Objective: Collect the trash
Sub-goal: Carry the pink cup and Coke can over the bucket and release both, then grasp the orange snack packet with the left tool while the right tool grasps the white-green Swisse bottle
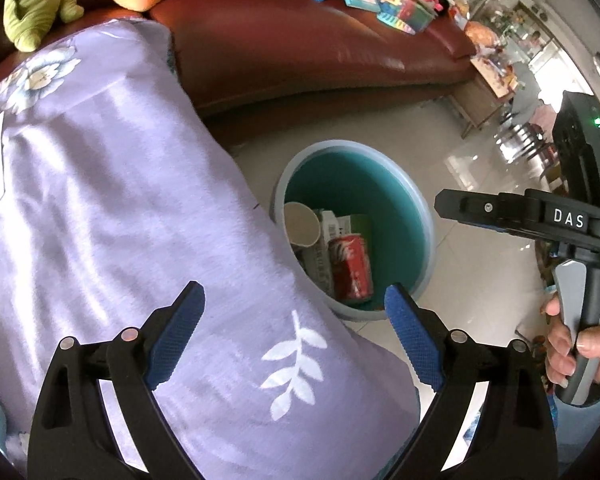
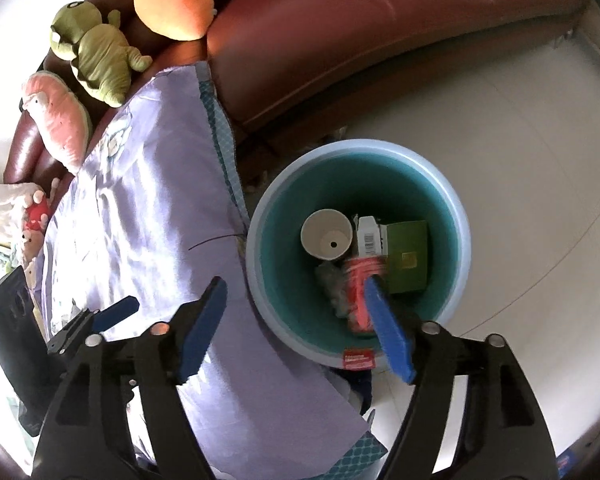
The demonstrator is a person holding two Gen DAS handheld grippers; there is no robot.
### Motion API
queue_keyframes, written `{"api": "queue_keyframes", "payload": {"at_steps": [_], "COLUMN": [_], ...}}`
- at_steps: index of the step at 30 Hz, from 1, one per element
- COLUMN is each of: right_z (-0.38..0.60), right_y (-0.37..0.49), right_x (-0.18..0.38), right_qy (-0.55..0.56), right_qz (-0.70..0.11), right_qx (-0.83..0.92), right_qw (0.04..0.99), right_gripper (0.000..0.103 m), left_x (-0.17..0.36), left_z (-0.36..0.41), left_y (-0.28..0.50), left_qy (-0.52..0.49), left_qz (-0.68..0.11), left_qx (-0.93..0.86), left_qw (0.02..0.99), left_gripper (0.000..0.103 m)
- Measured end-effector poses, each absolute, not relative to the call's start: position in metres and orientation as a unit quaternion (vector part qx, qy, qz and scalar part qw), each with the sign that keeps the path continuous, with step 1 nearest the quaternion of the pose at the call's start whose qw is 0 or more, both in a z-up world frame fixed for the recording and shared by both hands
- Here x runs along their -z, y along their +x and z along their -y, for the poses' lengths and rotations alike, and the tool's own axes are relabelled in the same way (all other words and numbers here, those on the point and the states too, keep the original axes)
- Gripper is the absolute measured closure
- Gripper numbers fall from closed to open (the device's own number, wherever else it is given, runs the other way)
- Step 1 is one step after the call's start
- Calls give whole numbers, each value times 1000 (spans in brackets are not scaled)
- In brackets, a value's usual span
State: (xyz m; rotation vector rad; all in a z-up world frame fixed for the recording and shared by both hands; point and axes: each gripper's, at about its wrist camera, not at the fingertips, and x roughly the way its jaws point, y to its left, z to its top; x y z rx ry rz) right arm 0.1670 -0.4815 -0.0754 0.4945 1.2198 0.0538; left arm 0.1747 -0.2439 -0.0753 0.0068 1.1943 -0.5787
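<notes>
A round bin (image 1: 342,145) (image 2: 360,145) with a teal inside and a pale blue rim stands on the floor beside the sofa. In it lie a paper cup (image 1: 300,224) (image 2: 326,238), a red drink can (image 1: 350,268) (image 2: 356,280), a green box (image 1: 360,224) (image 2: 406,256) and a white barcoded carton (image 2: 370,236). My left gripper (image 1: 294,296) is open and empty, over the purple quilt at the bin's near edge. My right gripper (image 2: 295,284) is open above the bin, with the blurred can below its right finger, not pressed by the pads.
A purple flowered quilt (image 1: 112,200) (image 2: 148,216) drapes over the red-brown leather sofa (image 1: 300,48) (image 2: 360,40) left of the bin. Plush toys (image 2: 100,60) sit on the sofa back, books and toys (image 1: 384,0) on the seat. A pale tiled floor (image 2: 520,184) lies right of the bin.
</notes>
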Motion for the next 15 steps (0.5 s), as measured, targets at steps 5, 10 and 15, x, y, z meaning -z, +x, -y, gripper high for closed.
{"api": "queue_keyframes", "payload": {"at_steps": [5, 10, 15], "right_z": [463, 436, 401], "right_y": [162, 158, 156], "right_x": [66, 58, 48], "right_qy": [219, 205, 188], "right_qz": [-569, -571, -572], "right_qx": [-25, -35, -51], "right_qw": [793, 795, 797], "right_gripper": [30, 30, 30], "left_x": [68, 57, 49], "left_z": [222, 189, 150], "left_y": [168, 158, 149], "left_qy": [-9, -21, -36], "left_qz": [-549, -539, -530], "left_qx": [264, 251, 232], "left_qw": [793, 804, 815], "left_gripper": [11, 11, 11]}}
